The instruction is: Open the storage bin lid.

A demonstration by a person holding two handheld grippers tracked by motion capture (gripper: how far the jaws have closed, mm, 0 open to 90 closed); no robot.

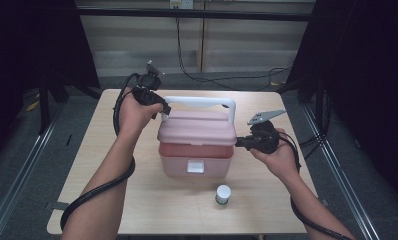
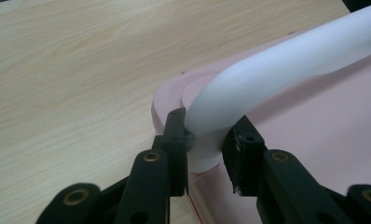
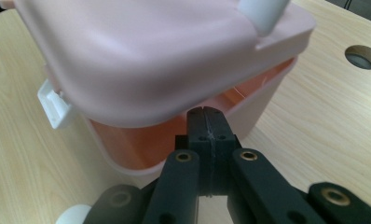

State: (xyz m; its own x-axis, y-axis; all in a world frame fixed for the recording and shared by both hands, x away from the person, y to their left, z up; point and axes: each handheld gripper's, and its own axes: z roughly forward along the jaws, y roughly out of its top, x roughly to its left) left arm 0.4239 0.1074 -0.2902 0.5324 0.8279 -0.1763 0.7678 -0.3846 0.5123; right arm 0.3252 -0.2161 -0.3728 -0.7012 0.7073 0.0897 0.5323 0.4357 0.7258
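A pink box (image 1: 196,160) with a pink lid (image 1: 197,127) and a white handle (image 1: 199,102) stands mid-table. My left gripper (image 1: 162,109) is shut on the handle's left end; in the left gripper view its pads (image 2: 176,140) press the white handle (image 2: 267,70) just above the lid (image 2: 323,135). At the box's right side is my right gripper (image 1: 238,142). Its jaws are shut together with nothing between them. In the right gripper view the tips (image 3: 207,115) sit at the gap between the lifted lid (image 3: 151,56) and the box body (image 3: 253,109).
A small white-capped bottle (image 1: 223,193) stands near the table's front edge, in front of the box. A white latch (image 1: 195,166) hangs on the box's front wall. The table (image 1: 102,150) has a round hole (image 3: 363,57) beyond the box. Cables trail from both grippers.
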